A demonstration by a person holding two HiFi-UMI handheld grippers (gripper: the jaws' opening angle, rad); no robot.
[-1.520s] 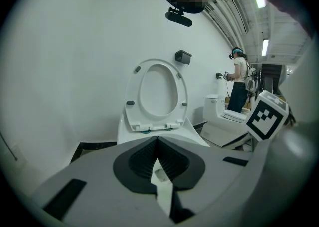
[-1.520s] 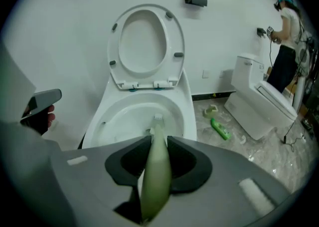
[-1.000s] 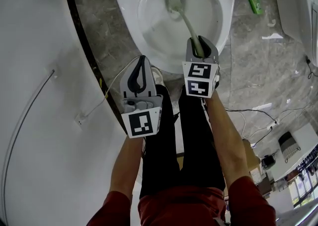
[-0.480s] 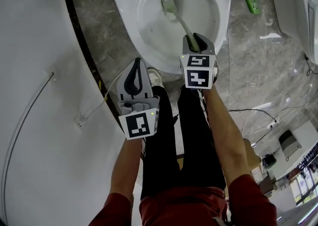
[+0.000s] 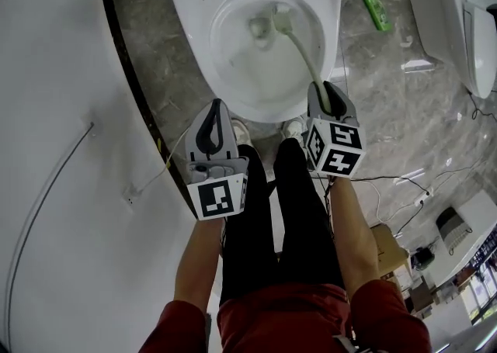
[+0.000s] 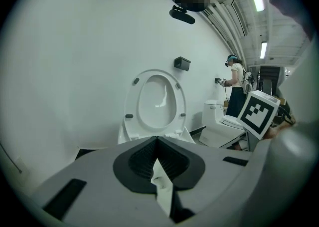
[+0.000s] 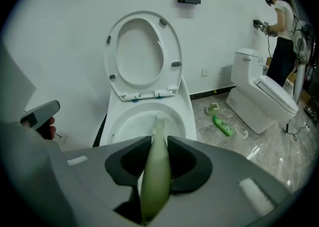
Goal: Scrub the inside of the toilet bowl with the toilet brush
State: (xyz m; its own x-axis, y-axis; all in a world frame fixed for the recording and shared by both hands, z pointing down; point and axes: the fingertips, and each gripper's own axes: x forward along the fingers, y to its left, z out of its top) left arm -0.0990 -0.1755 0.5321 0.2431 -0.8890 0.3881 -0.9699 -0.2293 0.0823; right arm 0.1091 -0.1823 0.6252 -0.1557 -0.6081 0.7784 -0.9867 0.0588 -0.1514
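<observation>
**Brush head in bowl**

Right tongs (image 7: 155, 147) clenched on the toilet brush (image 5: 301, 50) handle. Brush head sits inside the toilet bowl (image 5: 198, 41), toward the back. Left tongs (image 6: 157, 143) clenched, empty, held near the bowl's front rim.

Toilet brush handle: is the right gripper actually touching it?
Touching. The right gripper view shows the right gripper with its fingers pressed against both sides of the green toilet brush handle.

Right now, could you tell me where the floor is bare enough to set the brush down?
Bare floor lies left of the bowl, up to the wall. Right of the bowl it is crowded: green bottle, scraps.
</observation>
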